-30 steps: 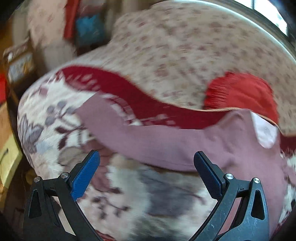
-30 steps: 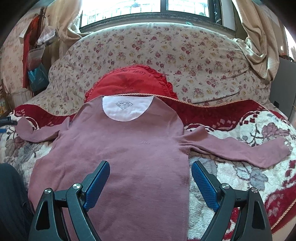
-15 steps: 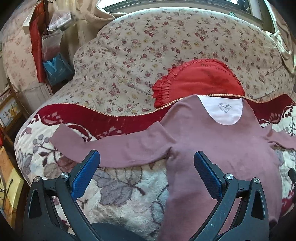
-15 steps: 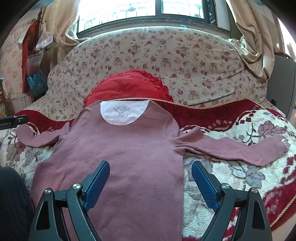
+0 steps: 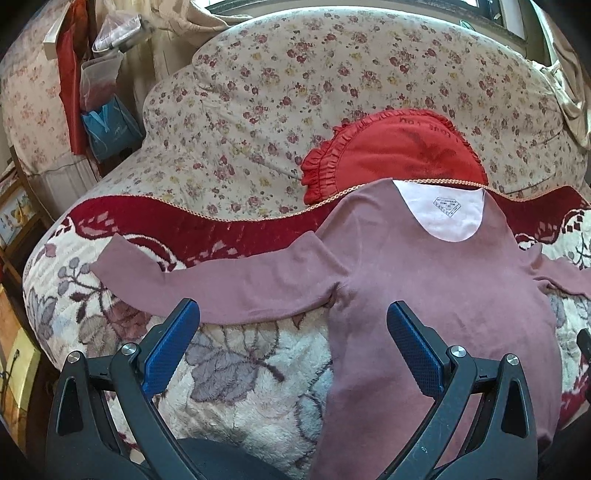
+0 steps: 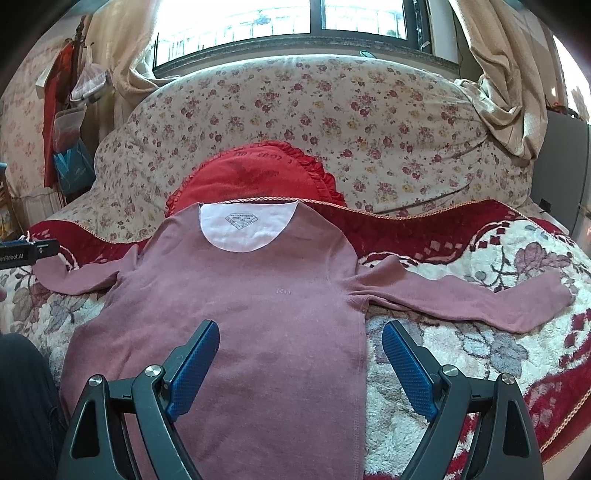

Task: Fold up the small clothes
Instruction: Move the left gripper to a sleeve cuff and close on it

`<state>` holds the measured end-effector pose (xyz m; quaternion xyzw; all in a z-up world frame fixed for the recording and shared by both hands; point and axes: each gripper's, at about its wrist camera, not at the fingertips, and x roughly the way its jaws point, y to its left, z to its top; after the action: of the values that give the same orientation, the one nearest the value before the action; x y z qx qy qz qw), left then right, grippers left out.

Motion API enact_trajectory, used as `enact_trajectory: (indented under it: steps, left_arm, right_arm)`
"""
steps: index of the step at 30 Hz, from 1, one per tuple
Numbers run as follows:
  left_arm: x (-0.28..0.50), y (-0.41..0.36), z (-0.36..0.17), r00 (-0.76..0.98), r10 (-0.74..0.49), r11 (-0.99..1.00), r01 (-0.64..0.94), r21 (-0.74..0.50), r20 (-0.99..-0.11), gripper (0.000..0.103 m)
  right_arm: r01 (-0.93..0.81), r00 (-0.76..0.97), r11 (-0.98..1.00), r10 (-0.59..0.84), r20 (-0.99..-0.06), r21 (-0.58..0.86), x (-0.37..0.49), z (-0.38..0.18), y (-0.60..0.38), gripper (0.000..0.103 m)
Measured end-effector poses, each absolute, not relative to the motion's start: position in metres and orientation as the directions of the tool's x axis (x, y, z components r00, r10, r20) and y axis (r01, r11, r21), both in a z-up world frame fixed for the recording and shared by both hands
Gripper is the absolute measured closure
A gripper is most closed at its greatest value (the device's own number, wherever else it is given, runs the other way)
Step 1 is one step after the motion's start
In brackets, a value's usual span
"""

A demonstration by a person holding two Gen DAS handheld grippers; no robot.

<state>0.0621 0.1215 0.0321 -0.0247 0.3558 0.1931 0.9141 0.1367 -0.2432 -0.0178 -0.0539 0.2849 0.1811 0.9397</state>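
A mauve long-sleeved shirt (image 6: 240, 314) lies flat with both sleeves spread on the floral blanket (image 6: 480, 369), while the left gripper (image 5: 293, 339) and right gripper (image 6: 301, 354) hover above it, jaws wide apart and holding nothing.

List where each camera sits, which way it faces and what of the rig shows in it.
Left wrist: on the left gripper, facing the sofa over the shirt's spread sleeve; both blue-padded fingers show, open.
Right wrist: on the right gripper, facing the window above the shirt's body; open fingers show, and the left gripper's tip at the left edge.
Shared: shirt, red cushion, floral sofa back, patterned blanket.
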Motion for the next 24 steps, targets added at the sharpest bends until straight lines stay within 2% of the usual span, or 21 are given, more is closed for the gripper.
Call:
enact_trajectory:
  steps: [8, 11, 16, 19, 22, 24]
  left_arm:
    - [0.061, 0.127, 0.032, 0.684, 0.323, 0.928, -0.366, 0.076, -0.654, 0.001]
    - [0.056, 0.163, 0.041, 0.738, 0.251, 0.934, -0.355, -0.044, -0.627, 0.001]
    - [0.069, 0.279, 0.044, 0.691, 0.170, 0.895, -0.407, -0.184, -0.703, 0.001]
    - [0.066, 0.369, 0.028, 0.641, 0.105, 0.786, -0.521, -0.332, -0.760, 0.001]
    - [0.047, 0.433, 0.002, 0.670, 0.012, 0.638, -0.576, -0.510, -0.742, 0.001]
    - [0.038, 0.456, -0.010, 0.679, 0.004, 0.589, -0.595, -0.547, -0.734, 0.001]
  right_arm:
    - [-0.368, 0.773, 0.930, 0.308, -0.555, 0.002, 0.137, -0.018, -0.243, 0.014]
    - [-0.367, 0.772, 0.930, 0.305, -0.557, 0.001, 0.137, -0.017, -0.243, 0.014]
    - [-0.370, 0.768, 0.929, 0.305, -0.563, -0.001, 0.139, -0.019, -0.241, 0.014]
    - [-0.377, 0.765, 0.926, 0.305, -0.567, -0.012, 0.139, -0.021, -0.237, 0.014]
    - [-0.382, 0.763, 0.924, 0.302, -0.572, -0.022, 0.141, -0.023, -0.234, 0.014]
    - [-0.383, 0.761, 0.923, 0.300, -0.574, -0.025, 0.142, -0.024, -0.231, 0.014]
